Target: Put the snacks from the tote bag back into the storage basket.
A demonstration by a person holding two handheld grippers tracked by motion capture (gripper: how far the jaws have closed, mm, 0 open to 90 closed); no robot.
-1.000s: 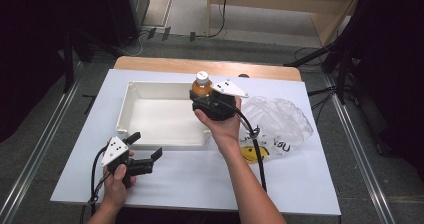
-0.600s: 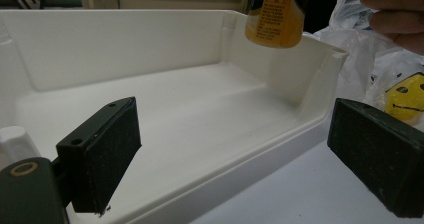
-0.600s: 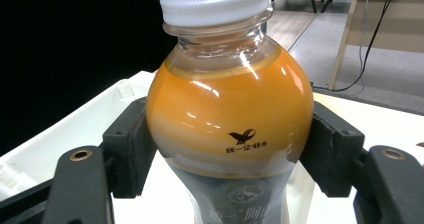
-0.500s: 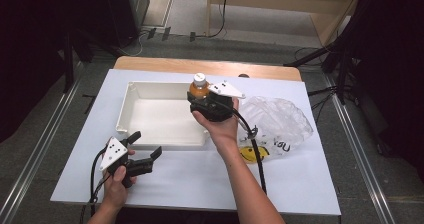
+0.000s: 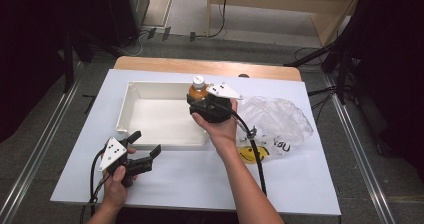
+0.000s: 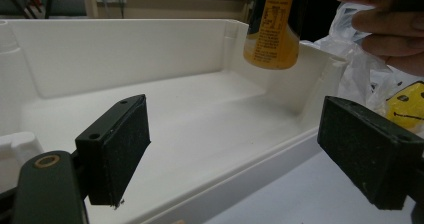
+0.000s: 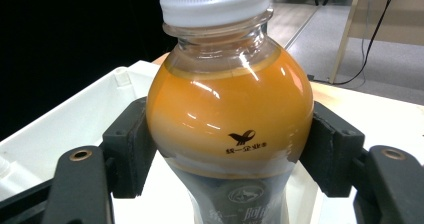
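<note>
above the right end of the white tray [image 5: 131, 115], a bottle [image 5: 198, 88] of orange drink hangs upright, its white ribbed cap on top and its long axis vertical. the right gripper [image 5: 199, 103] clamps it: in the right gripper view the two black jaws press the bulging shoulder of the bottle [image 7: 230, 119] from either side, just under the neck. the bottle is clear, glossy plastic, round in section, narrowing below the shoulder to a waist wrapped in a printed label; a small bird mark sits on the bare plastic. in the left gripper view its lower part [image 6: 272, 26] shows a yellow label with fine print and hangs clear of the tray floor, near the tray's end wall [image 6: 320, 76].

the tray is a shallow rectangular tub of smooth matte plastic with rounded corners and a thick rim. right of the tray lies a crumpled clear plastic bag [image 5: 278, 120], and a yellow smiley face [image 5: 252, 154] peeks out at its near edge. the left gripper [image 5: 141, 149] sits near the tray's front left corner, apart from it, jaws spread wide with nothing between them; their pads [image 6: 120, 146] look flat and finely grained. a white sheet covers the desk [image 5: 310, 184] under the tray.
</note>
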